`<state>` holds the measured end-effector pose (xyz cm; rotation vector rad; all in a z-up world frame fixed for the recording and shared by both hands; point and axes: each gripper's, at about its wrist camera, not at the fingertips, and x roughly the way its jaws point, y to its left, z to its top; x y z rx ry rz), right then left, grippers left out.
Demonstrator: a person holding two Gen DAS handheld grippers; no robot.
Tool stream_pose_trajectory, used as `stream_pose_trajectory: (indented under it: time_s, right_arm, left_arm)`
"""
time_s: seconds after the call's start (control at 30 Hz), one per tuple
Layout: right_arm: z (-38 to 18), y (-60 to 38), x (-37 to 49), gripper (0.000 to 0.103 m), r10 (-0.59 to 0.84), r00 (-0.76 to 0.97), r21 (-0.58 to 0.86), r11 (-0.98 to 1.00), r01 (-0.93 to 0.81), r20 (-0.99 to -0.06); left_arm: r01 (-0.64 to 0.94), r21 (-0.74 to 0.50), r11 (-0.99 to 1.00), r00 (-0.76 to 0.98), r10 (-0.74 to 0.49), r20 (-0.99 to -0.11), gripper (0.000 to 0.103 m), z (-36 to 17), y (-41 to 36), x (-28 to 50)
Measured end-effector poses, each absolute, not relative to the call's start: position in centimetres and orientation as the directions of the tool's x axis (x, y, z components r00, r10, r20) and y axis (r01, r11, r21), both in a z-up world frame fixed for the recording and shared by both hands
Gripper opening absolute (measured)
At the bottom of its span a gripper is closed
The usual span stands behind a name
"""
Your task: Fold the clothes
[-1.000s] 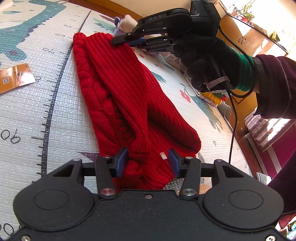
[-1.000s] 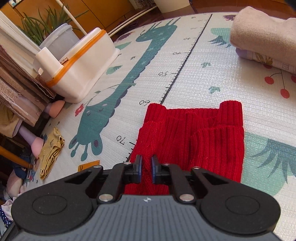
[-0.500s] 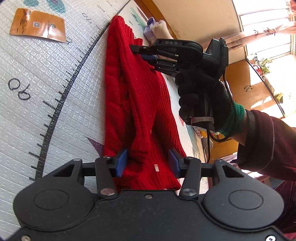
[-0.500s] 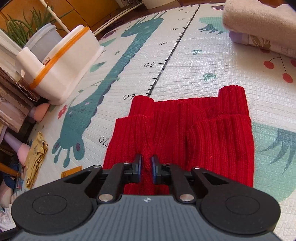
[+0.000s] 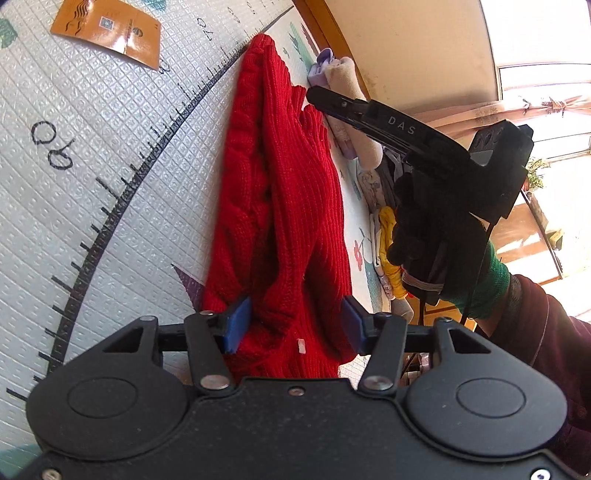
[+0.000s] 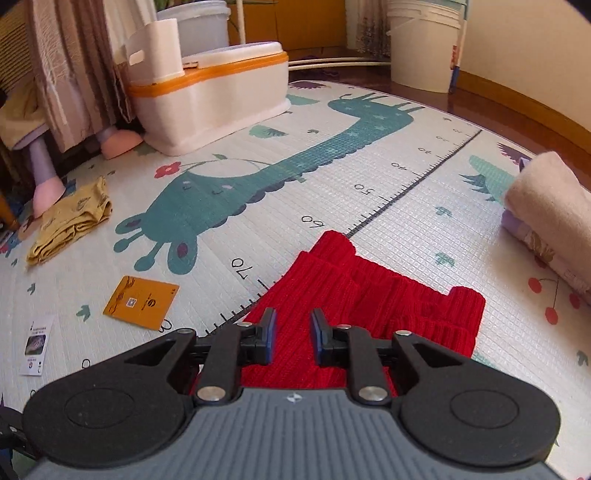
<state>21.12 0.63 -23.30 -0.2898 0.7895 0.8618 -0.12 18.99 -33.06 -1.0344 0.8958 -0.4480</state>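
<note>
Two grippers sit at opposite ends of one red sweater (image 5: 284, 206), and that is the relation the next fold depends on. In the left wrist view, the play mat (image 5: 92, 155) with its printed ruler fills the left of the frame, an orange card (image 5: 110, 29) at upper left. The sweater runs as a long narrow strip from bottom centre up toward the upper middle, already folded lengthwise. The left gripper (image 5: 295, 323) is at the near end, its blue pads spread wide with the knit bulging between them, not pinched. To the right, a gloved hand (image 5: 436, 236) holds the right gripper (image 5: 314, 96), whose tip hangs beside the far end.

In the right wrist view, the orange card (image 6: 140, 301) lies at lower left, the sweater (image 6: 369, 302) at lower centre, a rolled beige towel (image 6: 550, 206) at the right edge. The right gripper (image 6: 293, 341) stands parted above the knit, gripping nothing. Folding end to end likely means bringing one short end along that long axis; each tool is nearest its own end.
</note>
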Motion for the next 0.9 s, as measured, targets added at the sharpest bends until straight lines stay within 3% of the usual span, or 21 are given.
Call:
stream_pose_trajectory:
  time_s: [0.17, 0.27, 0.4, 0.5, 0.7, 0.83, 0.9]
  right_arm:
    - [-24.0, 4.0, 22.1, 0.021, 0.565, 0.412, 0.033, 0.616, -0.787, -0.715]
    - [-26.5, 4.9, 24.4, 0.020, 0.499, 0.378, 0.056, 0.657, -0.752, -0.780]
    - [-27.3, 5.3, 24.2, 0.020, 0.510, 0.381, 0.031, 0.628, -0.778, -0.771]
    - [-26.5, 5.0, 24.3, 0.020, 0.513, 0.370, 0.048, 0.630, -0.775, -0.774]
    - [-21.4, 0.2, 21.4, 0.021, 0.612, 0.409, 0.065, 0.603, -0.795, -0.677]
    - [-21.6, -2.2, 17.7, 0.021, 0.619, 0.357, 0.044, 0.536, -0.843, -0.699]
    - [-22.3, -2.9, 16.3, 0.021, 0.615, 0.334, 0.044, 0.517, -0.855, -0.714]
  left_arm:
    - [-0.085, -0.877, 0.472, 0.581, -0.692, -0.429, 0.053, -32.7, 18.6, 0.2]
    - [-0.085, -0.872, 0.483, 0.579, -0.688, -0.438, 0.053, -32.5, 18.4, 0.4]
    - [-0.072, -0.843, 0.533, 0.570, -0.671, -0.474, 0.053, -31.2, 17.4, 0.7]
    - [-0.008, -0.781, 0.625, 0.561, -0.644, -0.521, 0.053, -29.3, 16.7, 0.5]
    - [0.202, -0.587, 0.784, 0.617, -0.567, -0.545, 0.053, -24.4, 14.6, 0.2]
    - [0.397, -0.424, 0.814, 0.633, -0.577, -0.515, 0.053, -22.8, 12.0, 1.4]
    - [0.423, -0.377, 0.824, 0.628, -0.566, -0.533, 0.053, -23.9, 11.1, 2.7]
